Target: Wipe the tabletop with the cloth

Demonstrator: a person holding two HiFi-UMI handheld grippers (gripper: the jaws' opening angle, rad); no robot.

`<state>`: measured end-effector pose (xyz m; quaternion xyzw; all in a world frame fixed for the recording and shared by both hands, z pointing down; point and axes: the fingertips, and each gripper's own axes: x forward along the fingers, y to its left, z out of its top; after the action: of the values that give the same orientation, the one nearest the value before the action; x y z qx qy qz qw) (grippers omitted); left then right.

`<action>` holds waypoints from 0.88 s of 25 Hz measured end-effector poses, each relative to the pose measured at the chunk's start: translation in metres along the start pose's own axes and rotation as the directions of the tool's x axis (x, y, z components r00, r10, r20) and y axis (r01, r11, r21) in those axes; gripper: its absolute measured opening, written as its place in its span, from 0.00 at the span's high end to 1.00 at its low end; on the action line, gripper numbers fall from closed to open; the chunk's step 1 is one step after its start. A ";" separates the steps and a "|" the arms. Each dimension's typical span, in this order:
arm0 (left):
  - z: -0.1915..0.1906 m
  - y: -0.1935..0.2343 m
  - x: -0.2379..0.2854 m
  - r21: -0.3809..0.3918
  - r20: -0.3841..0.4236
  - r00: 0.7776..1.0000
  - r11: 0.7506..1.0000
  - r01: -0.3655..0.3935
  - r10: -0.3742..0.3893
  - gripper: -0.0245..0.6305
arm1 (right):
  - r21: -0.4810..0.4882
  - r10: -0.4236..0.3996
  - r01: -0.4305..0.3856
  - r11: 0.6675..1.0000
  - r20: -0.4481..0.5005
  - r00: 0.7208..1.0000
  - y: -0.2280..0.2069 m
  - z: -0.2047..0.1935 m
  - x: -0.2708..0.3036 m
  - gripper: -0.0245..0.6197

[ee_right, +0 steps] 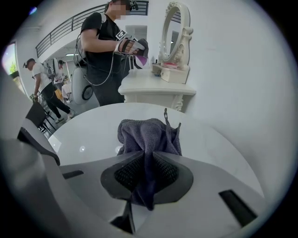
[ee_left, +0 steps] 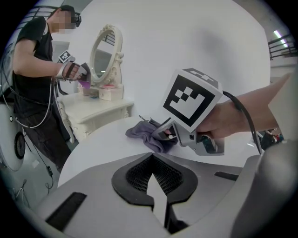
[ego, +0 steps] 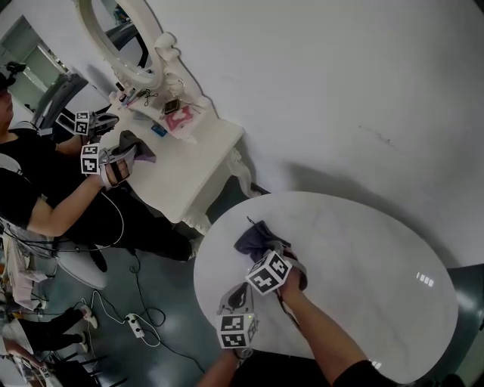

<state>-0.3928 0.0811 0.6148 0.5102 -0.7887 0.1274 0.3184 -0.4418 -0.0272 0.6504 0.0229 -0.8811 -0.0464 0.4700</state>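
Upper left: dressing table (ego: 198,155), person (ego: 30,193) at it. My right hand-held gripper (ee_right: 147,160) clamps cloth (ee_right: 148,132) on worktop (ego: 363,261); left hand-held gripper (ee_left: 152,163) closed, empty.

One left tool (ee_left: 152,160), one right tool (ee_right: 148,160), one cloth (ee_right: 144,132), one tabletop (ego: 363,257), one mirror (ego: 106,23)

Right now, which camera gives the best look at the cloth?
The right gripper view: the cloth fills its centre, pinched in the shut jaws of the right gripper and bunched on the table. The left gripper view shows it side-on, partly behind that gripper. The head view shows it small, half covered.
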 end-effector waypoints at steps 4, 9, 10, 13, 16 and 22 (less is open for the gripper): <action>-0.007 -0.012 -0.007 0.011 -0.005 1.000 1.000 0.006 -0.006 0.96 | 0.032 -0.018 0.018 0.999 -0.012 1.000 -0.002 -0.017 -0.009 0.90; -0.014 -0.036 -0.008 0.020 -0.025 0.999 0.999 0.035 -0.035 0.96 | 0.084 -0.031 0.033 0.996 -0.019 0.999 -0.009 -0.041 -0.024 0.90; -0.013 -0.041 -0.008 0.025 -0.022 0.999 0.999 0.041 -0.040 0.96 | 0.094 -0.033 0.035 0.995 -0.018 0.999 -0.010 -0.045 -0.028 0.90; -0.014 -0.057 -0.008 0.043 -0.013 0.998 0.997 0.056 -0.056 0.96 | 0.137 -0.038 0.041 0.990 -0.018 0.999 -0.016 -0.060 -0.039 0.90; -0.019 -0.071 -0.009 0.055 -0.027 0.997 0.996 0.069 -0.067 0.96 | 0.173 -0.050 0.052 0.984 -0.021 0.999 -0.022 -0.074 -0.049 0.90; -0.023 -0.092 -0.015 0.083 -0.031 0.996 0.993 0.089 -0.087 0.96 | 0.219 -0.071 0.079 0.972 -0.045 0.996 -0.029 -0.104 -0.064 0.90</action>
<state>-0.2988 0.0632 0.6121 0.5557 -0.7549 0.1536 0.3125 -0.3201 -0.0572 0.6524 0.1093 -0.8705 0.0344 0.4787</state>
